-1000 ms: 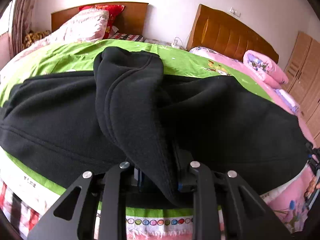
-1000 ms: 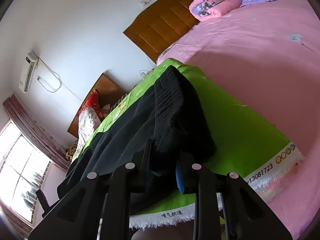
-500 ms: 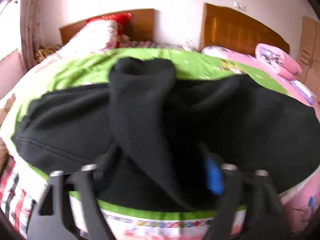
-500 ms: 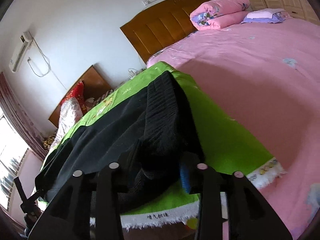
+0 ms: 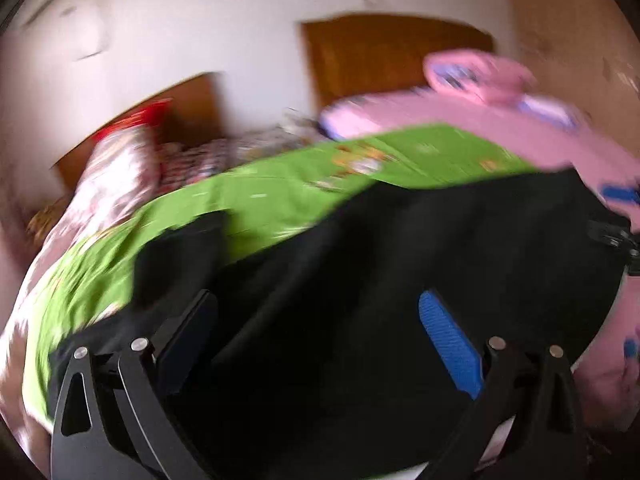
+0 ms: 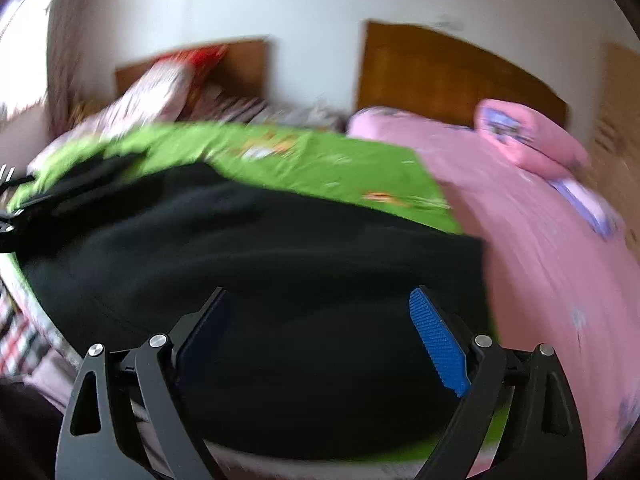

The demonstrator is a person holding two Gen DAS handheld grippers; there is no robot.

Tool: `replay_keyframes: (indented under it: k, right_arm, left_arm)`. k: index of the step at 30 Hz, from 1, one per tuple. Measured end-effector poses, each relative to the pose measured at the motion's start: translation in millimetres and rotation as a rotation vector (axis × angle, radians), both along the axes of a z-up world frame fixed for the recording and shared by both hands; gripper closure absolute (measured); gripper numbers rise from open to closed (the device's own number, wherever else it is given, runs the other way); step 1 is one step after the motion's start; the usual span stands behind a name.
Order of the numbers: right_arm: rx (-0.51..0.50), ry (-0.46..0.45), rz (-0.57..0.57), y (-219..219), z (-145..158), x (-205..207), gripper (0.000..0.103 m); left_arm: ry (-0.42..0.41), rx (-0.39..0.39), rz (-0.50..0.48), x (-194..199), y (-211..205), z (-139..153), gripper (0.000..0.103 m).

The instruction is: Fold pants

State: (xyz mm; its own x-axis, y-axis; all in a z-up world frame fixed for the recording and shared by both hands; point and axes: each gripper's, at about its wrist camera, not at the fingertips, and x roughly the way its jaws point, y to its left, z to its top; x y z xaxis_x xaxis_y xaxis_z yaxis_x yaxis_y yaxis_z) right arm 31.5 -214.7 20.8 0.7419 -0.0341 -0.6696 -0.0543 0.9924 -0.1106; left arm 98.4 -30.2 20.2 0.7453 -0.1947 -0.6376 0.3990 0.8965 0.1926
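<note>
The black fleece pants (image 5: 400,248) lie flat across a green sheet (image 5: 280,192) on the bed; they also show in the right wrist view (image 6: 260,248). My left gripper (image 5: 316,300) is open and empty just above the pants' near edge. My right gripper (image 6: 318,294) is open and empty above the pants near their right end. Both views are motion-blurred. The other gripper shows at the right edge of the left wrist view (image 5: 616,236) and at the left edge of the right wrist view (image 6: 8,216).
A pink bedspread (image 6: 540,240) covers the bed to the right, with folded pink quilts (image 6: 528,136) near a wooden headboard (image 6: 440,76). A second headboard with a red pillow (image 5: 132,120) and floral pillow stands at the back left.
Both grippers have opened and let go of the pants fabric. The raised folds have dropped flat. Both cameras have swung and pulled back.
</note>
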Motion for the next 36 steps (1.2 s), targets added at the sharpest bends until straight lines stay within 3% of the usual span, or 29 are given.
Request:
replay_keyframes:
  k: [2, 4, 6, 9, 10, 12, 15, 18, 21, 22, 23, 25, 27, 32, 36]
  right_arm:
    - [0.009, 0.039, 0.043, 4.3, -1.5, 27.3, 0.015]
    - [0.051, 0.123, 0.048, -2.1, -12.0, 55.7, 0.014]
    - [0.057, 0.21, 0.009, -13.6, -27.3, 81.6, 0.014]
    - [0.044, 0.282, -0.024, -22.9, -47.4, 101.1, 0.014]
    - [0.083, 0.287, -0.029, -31.5, -52.9, 107.5, 0.012]
    - [0.124, 0.287, -0.039, -39.7, -54.3, 110.3, 0.011]
    - [0.099, 0.274, -0.062, -33.8, -53.9, 110.2, 0.011]
    - [0.109, 0.256, -0.063, -33.0, -55.2, 107.5, 0.01]
    - [0.119, 0.256, -0.06, -33.9, -55.4, 107.6, 0.009]
    - [0.111, 0.257, -0.06, -33.1, -55.1, 108.1, 0.008]
    - [0.108, 0.256, -0.062, -32.0, -55.5, 108.4, 0.008]
    - [0.109, 0.251, -0.063, -31.5, -55.5, 108.8, 0.007]
    - [0.113, 0.247, -0.063, -32.2, -55.2, 107.9, 0.007]
    - [0.062, 0.212, -0.083, -19.9, -40.8, 100.4, 0.007]
    - [0.165, 0.058, 0.094, 26.5, 7.7, 94.8, 0.007]
  left_arm:
    - [0.065, 0.002, -0.028, 23.5, -15.9, -7.7, 0.002]
    - [0.213, -0.052, -0.06, 59.1, -27.3, -18.5, 0.002]
    - [0.3, -0.079, -0.063, 80.2, -37.0, -29.3, 0.002]
    - [0.309, 0.021, -0.001, 112.0, -50.7, -55.3, 0.002]
    - [0.32, 0.047, 0.019, 123.3, -52.0, -66.7, 0.002]
    - [0.342, -0.009, 0.038, 138.4, -43.2, -70.0, 0.001]
    - [0.335, -0.015, 0.125, 154.9, -31.9, -67.8, 0.001]
    - [0.307, -0.063, 0.131, 148.8, -13.9, -48.6, 0.002]
    - [0.236, -0.043, 0.18, 149.7, 13.3, -21.2, 0.002]
    - [0.229, -0.017, 0.237, 159.3, 29.6, -15.0, 0.002]
    - [0.244, 0.011, 0.277, 167.1, 40.1, -14.8, 0.002]
    - [0.357, 0.048, 0.304, 186.1, 64.0, -27.3, 0.004]
    - [0.375, 0.043, 0.322, 186.4, 82.7, -32.4, 0.007]
    - [0.234, -0.191, 0.346, 140.1, 169.3, -9.8, 0.006]
    - [0.155, -0.27, 0.586, 88.9, 290.0, -2.2, 0.006]
